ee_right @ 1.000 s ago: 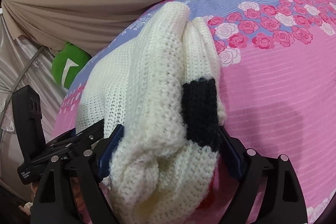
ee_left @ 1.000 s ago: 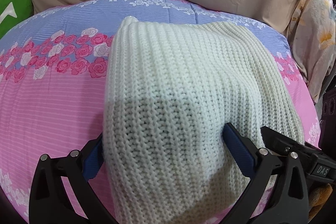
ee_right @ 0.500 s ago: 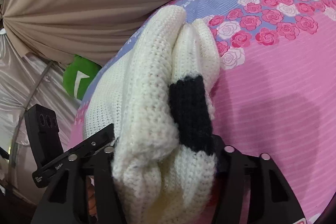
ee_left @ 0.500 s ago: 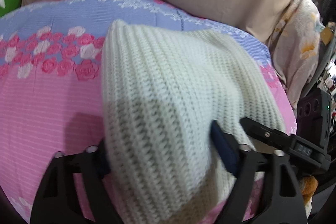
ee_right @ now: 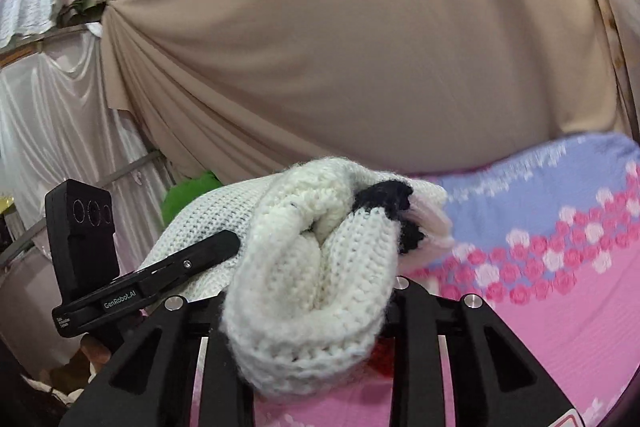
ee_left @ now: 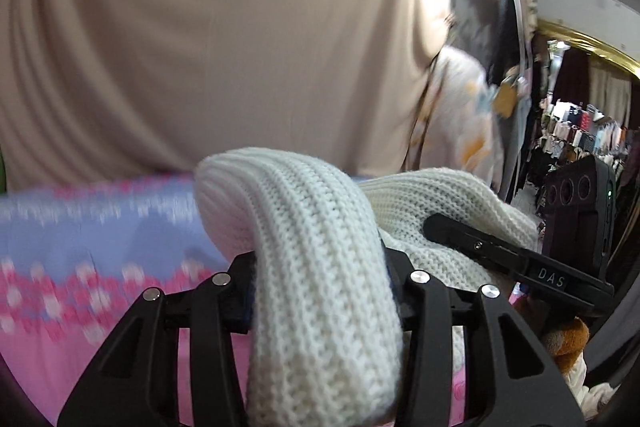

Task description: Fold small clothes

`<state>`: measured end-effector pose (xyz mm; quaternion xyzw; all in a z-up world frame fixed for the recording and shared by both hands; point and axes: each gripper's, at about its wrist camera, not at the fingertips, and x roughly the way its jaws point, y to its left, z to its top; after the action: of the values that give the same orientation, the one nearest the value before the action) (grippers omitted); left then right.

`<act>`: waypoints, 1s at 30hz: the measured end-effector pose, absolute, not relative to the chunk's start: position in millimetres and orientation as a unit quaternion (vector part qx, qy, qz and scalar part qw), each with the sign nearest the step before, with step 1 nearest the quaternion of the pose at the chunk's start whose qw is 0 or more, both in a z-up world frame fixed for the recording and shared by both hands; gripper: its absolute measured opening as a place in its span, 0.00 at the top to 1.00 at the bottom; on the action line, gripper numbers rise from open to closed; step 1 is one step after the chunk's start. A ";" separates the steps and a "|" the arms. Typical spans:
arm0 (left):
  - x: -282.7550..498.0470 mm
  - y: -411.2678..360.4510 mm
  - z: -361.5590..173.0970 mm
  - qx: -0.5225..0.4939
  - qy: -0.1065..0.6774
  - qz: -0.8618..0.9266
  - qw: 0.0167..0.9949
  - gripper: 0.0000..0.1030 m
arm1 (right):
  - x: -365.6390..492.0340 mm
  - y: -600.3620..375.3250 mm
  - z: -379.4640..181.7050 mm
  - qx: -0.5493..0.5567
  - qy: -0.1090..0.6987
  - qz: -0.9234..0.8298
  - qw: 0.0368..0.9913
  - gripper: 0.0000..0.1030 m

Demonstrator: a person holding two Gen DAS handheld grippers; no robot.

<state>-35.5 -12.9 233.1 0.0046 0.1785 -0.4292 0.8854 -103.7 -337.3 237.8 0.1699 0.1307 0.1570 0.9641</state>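
Observation:
A small cream knitted sweater (ee_left: pixel 316 259) with a black patch (ee_right: pixel 384 195) is held up off the bed between both grippers. My left gripper (ee_left: pixel 320 291) is shut on one bunched end of it. My right gripper (ee_right: pixel 308 291) is shut on the other bunched end, where the black patch shows. The sweater drapes over both sets of fingers and hides the fingertips. The right gripper's body shows in the left wrist view (ee_left: pixel 516 259), and the left gripper's body shows in the right wrist view (ee_right: pixel 132 287). The two grippers are side by side, close together.
A pink and lilac floral bedspread (ee_right: pixel 560 267) lies below and ahead, also seen in the left wrist view (ee_left: pixel 80 267). A beige curtain (ee_left: pixel 220 47) hangs behind it. A green cushion (ee_right: pixel 188 195) sits at the bed's far left. Hanging clothes (ee_left: pixel 460 115) are at the right.
Both grippers have closed on the sweater and lifted it, tilting upward so the curtain now fills the views. The sweater has bunched into a narrower roll between the fingers.

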 end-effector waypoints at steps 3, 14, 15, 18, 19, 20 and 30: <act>-43.5 7.1 265.2 0.010 0.115 -0.417 0.901 0.58 | -95.2 -313.3 271.7 0.140 0.088 0.182 0.969 0.74; 11.5 124.0 145.4 -0.034 0.306 -0.294 0.905 0.58 | -22.7 -227.0 129.2 0.177 0.303 0.234 0.907 0.75; 10.6 135.4 113.7 -0.048 0.350 -0.283 0.892 0.58 | -25.5 -218.2 96.6 0.182 0.347 0.235 0.890 0.75; -2.3 173.4 48.8 -0.100 0.427 -0.260 0.860 0.52 | -47.0 -209.1 40.0 0.191 0.419 0.227 0.858 0.70; -7.9 186.7 43.1 -0.129 0.430 -0.272 0.851 0.49 | -55.1 -213.1 36.3 0.198 0.420 0.220 0.858 0.60; -9.7 196.2 44.6 -0.150 0.434 -0.280 0.843 0.47 | -60.9 -217.5 38.2 0.205 0.416 0.212 0.860 0.55; 47.5 186.3 54.4 -0.163 0.436 -0.327 0.822 0.06 | 18.2 -228.3 48.6 0.232 0.429 0.176 0.855 0.17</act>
<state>47.5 186.3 54.4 -0.1629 0.4362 -0.3268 0.8224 18.2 -228.3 48.6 0.2325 0.4291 0.1760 0.8549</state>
